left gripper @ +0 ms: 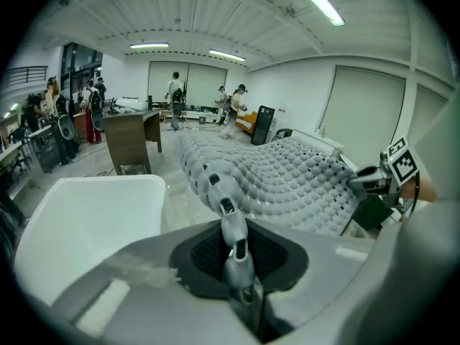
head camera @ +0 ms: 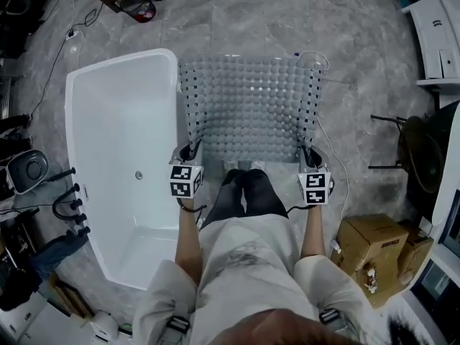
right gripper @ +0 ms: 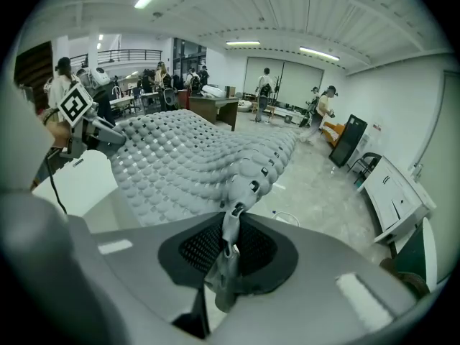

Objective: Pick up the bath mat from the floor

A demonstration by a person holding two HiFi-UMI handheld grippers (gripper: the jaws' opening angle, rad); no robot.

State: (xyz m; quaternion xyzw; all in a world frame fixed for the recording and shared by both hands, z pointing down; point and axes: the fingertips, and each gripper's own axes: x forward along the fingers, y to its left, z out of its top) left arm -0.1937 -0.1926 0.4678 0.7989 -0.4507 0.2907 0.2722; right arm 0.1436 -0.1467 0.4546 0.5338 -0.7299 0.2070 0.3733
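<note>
The grey bath mat point(head camera: 248, 106), covered in round bumps and small holes, hangs spread between my two grippers above the floor, sagging in the middle. My left gripper point(head camera: 190, 152) is shut on its near left corner, and my right gripper point(head camera: 310, 157) is shut on its near right corner. In the left gripper view the mat's edge point(left gripper: 228, 214) is pinched between the jaws of the left gripper point(left gripper: 241, 261), with the mat stretching off to the right gripper point(left gripper: 374, 182). The right gripper view shows the mat point(right gripper: 194, 157) running out from the jaws of the right gripper point(right gripper: 228, 254) toward the left gripper point(right gripper: 90, 131).
A white bathtub point(head camera: 118, 164) stands just left of the mat. Cardboard boxes point(head camera: 374, 246) sit at my right, a black chair point(head camera: 417, 149) farther right. A white cable point(head camera: 327, 139) lies on the floor by the mat's right edge. People stand far off across the room point(left gripper: 176, 95).
</note>
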